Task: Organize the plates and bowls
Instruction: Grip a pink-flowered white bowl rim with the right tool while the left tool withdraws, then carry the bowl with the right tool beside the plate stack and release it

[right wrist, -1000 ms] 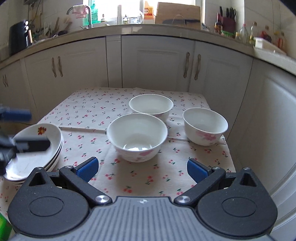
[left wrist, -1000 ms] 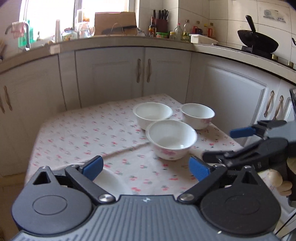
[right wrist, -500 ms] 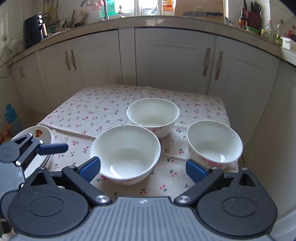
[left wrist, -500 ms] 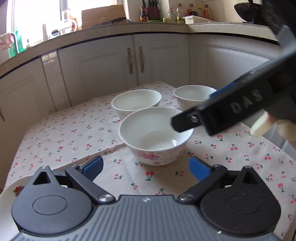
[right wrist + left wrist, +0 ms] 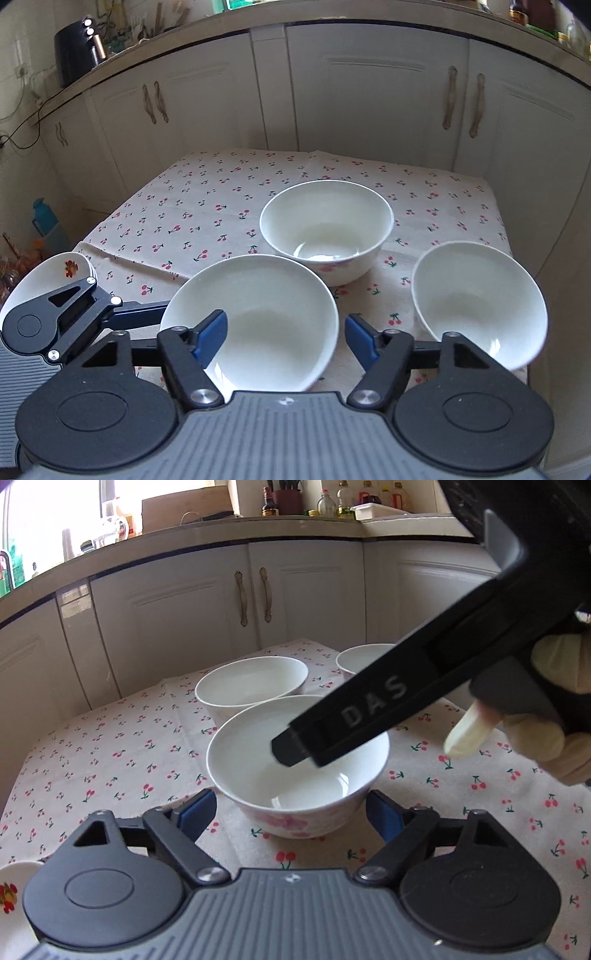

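Note:
Three white bowls with pink flowers stand on the cherry-print tablecloth [image 5: 207, 206]. The near bowl [image 5: 295, 760] [image 5: 258, 325] lies between the open fingers of my left gripper [image 5: 291, 812], at its near side. My right gripper [image 5: 286, 334] is open above this same bowl; its left finger [image 5: 212, 334] hangs over the bowl's inside, and one of its fingers [image 5: 295, 746] shows in the left wrist view. A second bowl [image 5: 251, 683] [image 5: 327, 229] stands behind it, a third [image 5: 476, 299] [image 5: 364, 657] to the right. A stack of plates [image 5: 55, 275] [image 5: 14, 882] lies at the left edge.
The table sits in a corner of white kitchen cabinets [image 5: 369, 96]. The table's right edge [image 5: 517, 258] is close to the third bowl. A blue bottle [image 5: 44, 218] stands on the floor at the left. The counter [image 5: 258, 528] holds bottles and a box.
Both grippers have moved forward and down to the near bowl. The left gripper's fingers now flank it, and the right gripper now hangs over its inside.

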Demonstrator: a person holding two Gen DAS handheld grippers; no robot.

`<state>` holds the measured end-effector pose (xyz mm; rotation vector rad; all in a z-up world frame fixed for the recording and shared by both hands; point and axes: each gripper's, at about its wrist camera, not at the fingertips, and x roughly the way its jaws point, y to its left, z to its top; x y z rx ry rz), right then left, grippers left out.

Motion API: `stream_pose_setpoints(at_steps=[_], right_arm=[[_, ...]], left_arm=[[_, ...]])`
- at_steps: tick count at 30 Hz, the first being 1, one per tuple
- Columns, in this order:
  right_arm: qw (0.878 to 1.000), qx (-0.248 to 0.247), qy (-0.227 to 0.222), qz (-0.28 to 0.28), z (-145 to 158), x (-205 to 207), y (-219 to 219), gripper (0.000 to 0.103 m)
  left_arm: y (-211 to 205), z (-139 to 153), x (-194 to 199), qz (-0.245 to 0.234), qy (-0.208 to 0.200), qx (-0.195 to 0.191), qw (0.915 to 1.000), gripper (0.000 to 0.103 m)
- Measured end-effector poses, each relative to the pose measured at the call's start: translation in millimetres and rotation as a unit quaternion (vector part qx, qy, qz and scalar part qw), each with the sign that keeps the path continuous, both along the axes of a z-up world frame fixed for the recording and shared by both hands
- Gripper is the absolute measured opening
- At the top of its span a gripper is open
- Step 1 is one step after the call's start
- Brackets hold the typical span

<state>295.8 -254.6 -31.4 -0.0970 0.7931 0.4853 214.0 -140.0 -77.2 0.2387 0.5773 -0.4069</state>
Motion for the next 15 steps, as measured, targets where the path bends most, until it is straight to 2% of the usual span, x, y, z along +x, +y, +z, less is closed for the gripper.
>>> stream_pose_setpoints(at_steps=[6,10,15], right_arm=[[1.000,0.005,0.008,0.001,-1.7,5.3,1.9,0.067],[1.000,0.022,0.020,-0.011,0.5,2.6,-2.0,0.067],[0.999,0.016,0.021,-0.019,5.6,-12.2,2.2,0.067]], left_arm=[[2.5,0.3,3.3,-0.008,0.003,-0.007,0.9999,0.086],[4.1,2.7,2.2,-0.016,0.012,-0.006,0.9998,0.085],[9.2,9.2,-8.1,-0.032,0.018,-0.002,0.9993,0.085]])
